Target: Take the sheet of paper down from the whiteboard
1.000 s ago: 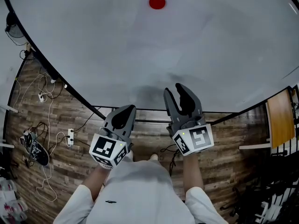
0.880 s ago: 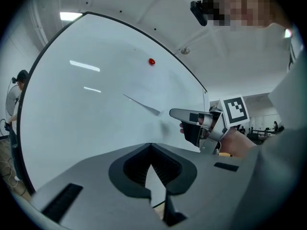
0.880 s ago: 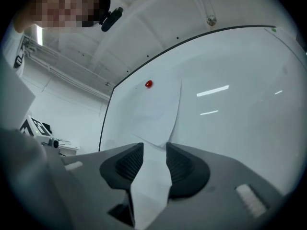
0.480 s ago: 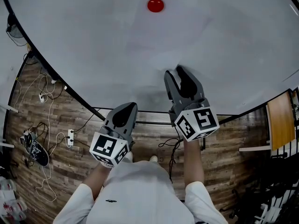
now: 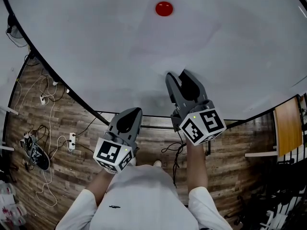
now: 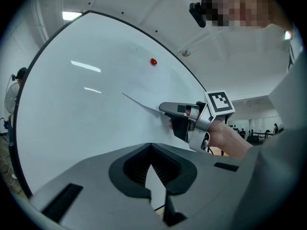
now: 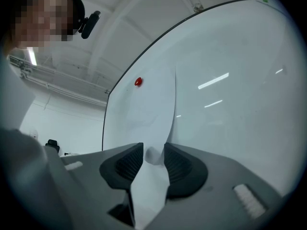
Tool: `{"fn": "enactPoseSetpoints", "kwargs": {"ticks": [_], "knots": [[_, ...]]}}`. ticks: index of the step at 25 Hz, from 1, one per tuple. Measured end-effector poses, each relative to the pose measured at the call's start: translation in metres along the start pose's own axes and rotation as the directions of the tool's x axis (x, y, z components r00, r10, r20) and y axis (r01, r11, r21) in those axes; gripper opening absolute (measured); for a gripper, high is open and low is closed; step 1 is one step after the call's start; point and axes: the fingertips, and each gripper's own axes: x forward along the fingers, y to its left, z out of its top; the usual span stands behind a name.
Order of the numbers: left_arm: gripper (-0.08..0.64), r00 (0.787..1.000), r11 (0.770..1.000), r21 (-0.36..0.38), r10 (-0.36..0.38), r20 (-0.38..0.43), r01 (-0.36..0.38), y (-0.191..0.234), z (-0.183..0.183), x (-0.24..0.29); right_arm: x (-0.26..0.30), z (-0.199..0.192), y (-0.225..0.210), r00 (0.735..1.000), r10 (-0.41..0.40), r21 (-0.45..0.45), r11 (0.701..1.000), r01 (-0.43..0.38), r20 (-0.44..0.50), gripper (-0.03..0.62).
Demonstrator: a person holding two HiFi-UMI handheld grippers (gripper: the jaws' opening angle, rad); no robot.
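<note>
A white sheet of paper [image 5: 165,44] hangs on the whiteboard [image 5: 72,42] under a red round magnet [image 5: 164,8]. My right gripper [image 5: 181,75] is at the sheet's lower edge, its jaws apart and not pressing on it. In the right gripper view the paper [image 7: 153,104] runs down between the right gripper [image 7: 153,152] jaws, below the magnet [image 7: 138,82]. The left gripper view shows that lower edge [image 6: 141,104] lifted off the board beside the right gripper [image 6: 168,111]. My left gripper [image 5: 129,116] is shut and empty, lower down in front of the board's bottom edge.
The whiteboard's black bottom frame [image 5: 153,123] runs above a wooden floor. Cables and a power strip [image 5: 72,139] lie at the left with a dark shoe [image 5: 36,155]. A wooden panel [image 5: 288,121] stands at the right.
My right gripper has risen up the board towards the paper's lower edge and rolled a little. The left gripper has stayed where it was.
</note>
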Motion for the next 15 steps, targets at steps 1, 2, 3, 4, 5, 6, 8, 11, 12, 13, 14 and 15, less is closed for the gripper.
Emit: {"fn": "enactPoseSetpoints", "kwargs": {"ticks": [1,2,3,4,5,6,8,11,12,13,14,15], "knots": [[0.0,1.0,1.0,-0.001,0.005,0.004,-0.005,0.002,0.001,-0.001,-0.001,0.0,0.001,1.0,0.0,-0.001,1.0,0.0,0.003,0.136],[-0.001,1.0,1.0,-0.002,0.008,0.007,-0.008,0.003,0.002,-0.002,-0.001,0.001,0.003,1.0,0.002,-0.003,1.0,-0.002,0.007,0.111],[-0.001,1.0,1.0,-0.002,0.01,0.009,-0.01,0.004,0.003,-0.003,-0.002,0.001,0.004,1.0,0.003,-0.003,1.0,-0.003,0.012,0.096],[0.0,1.0,1.0,0.001,0.011,0.01,-0.011,0.004,0.003,-0.004,-0.004,0.002,0.006,1.0,0.004,-0.005,1.0,-0.004,0.015,0.077],[0.0,1.0,1.0,0.004,0.011,0.009,-0.011,0.004,0.004,-0.006,-0.005,0.002,0.008,1.0,0.003,-0.007,1.0,-0.003,0.019,0.056],[-0.002,1.0,1.0,0.008,0.01,0.008,-0.01,0.003,0.004,-0.008,-0.008,0.003,0.009,1.0,0.0,-0.011,1.0,0.001,0.022,0.046],[-0.001,1.0,1.0,0.01,0.005,0.001,-0.005,0.001,0.003,-0.012,-0.012,0.004,0.011,1.0,-0.017,-0.021,1.0,0.017,0.026,0.014],[0.0,1.0,1.0,0.02,-0.004,-0.009,0.004,-0.001,0.008,-0.016,-0.014,0.007,0.011,0.999,-0.051,-0.054,0.997,0.052,0.02,0.011],[-0.001,1.0,1.0,0.031,-0.005,-0.008,0.005,-0.003,0.011,-0.017,-0.015,0.009,0.011,0.998,-0.057,-0.063,0.996,0.058,0.02,0.011],[0.0,1.0,0.999,0.044,-0.007,-0.006,0.007,-0.005,0.015,-0.018,-0.017,0.01,0.012,0.998,-0.062,-0.07,0.996,0.063,0.02,0.011],[0.0,1.0,0.998,0.055,-0.009,-0.005,0.009,-0.007,0.017,-0.019,-0.019,0.012,0.012,0.998,-0.067,-0.074,0.995,0.068,0.019,0.011],[-0.001,1.0,0.998,0.063,-0.011,-0.004,0.011,-0.009,0.019,-0.02,-0.022,0.012,0.012,0.997,-0.071,-0.076,0.994,0.072,0.018,0.011]]}}
